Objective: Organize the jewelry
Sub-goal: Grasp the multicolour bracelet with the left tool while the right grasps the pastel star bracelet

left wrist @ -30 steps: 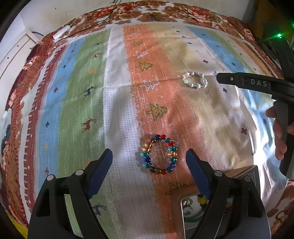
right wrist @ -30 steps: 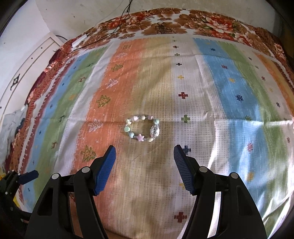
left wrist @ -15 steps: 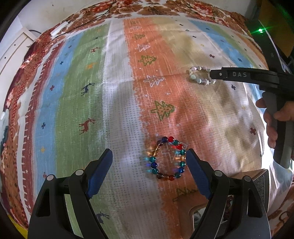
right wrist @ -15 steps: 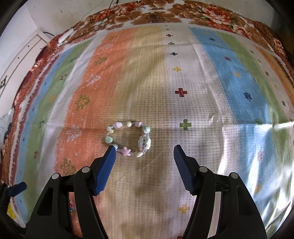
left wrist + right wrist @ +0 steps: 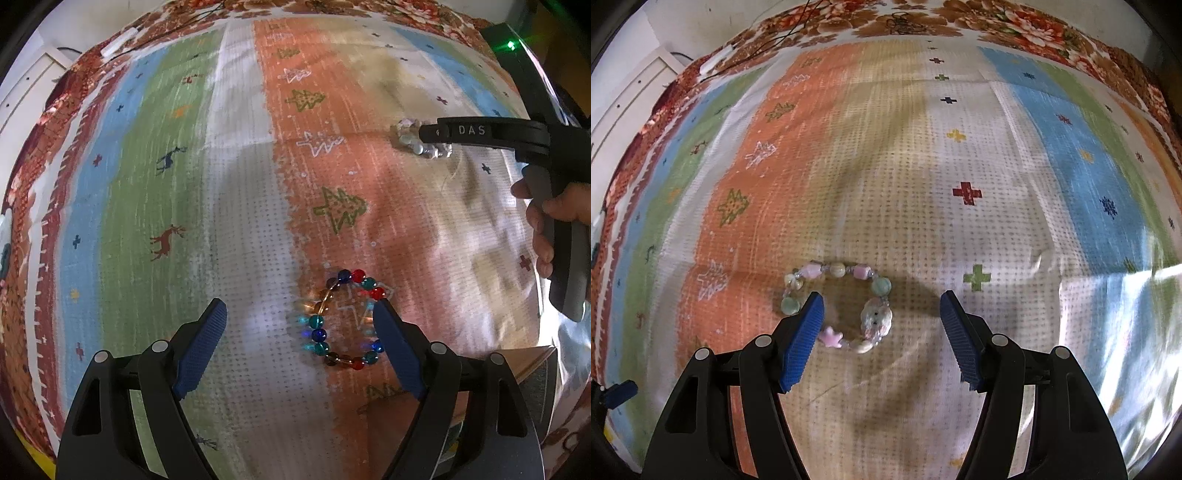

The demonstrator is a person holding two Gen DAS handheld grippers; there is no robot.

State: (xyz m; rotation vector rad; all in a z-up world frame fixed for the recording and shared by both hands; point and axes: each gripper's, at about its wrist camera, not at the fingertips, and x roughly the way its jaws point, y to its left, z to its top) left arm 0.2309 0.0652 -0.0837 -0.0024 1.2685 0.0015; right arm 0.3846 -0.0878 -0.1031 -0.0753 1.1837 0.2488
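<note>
Both claws stand spread and empty: the left gripper (image 5: pixel 300 320) hangs over the multicoloured bead bracelet (image 5: pixel 345 321), its right finger overlapping the ring, and the right gripper (image 5: pixel 882 316) half straddles the pastel bracelet (image 5: pixel 837 305) on the striped cloth (image 5: pixel 960 236). Off-centre closing would likely pinch cloth or flick beads aside. Open cloth surrounds both; a box (image 5: pixel 532 376) sits near the left claw

The white letters "DAS" stand on the black side of the right gripper (image 5: pixel 480 130), seen from the left wrist.
</note>
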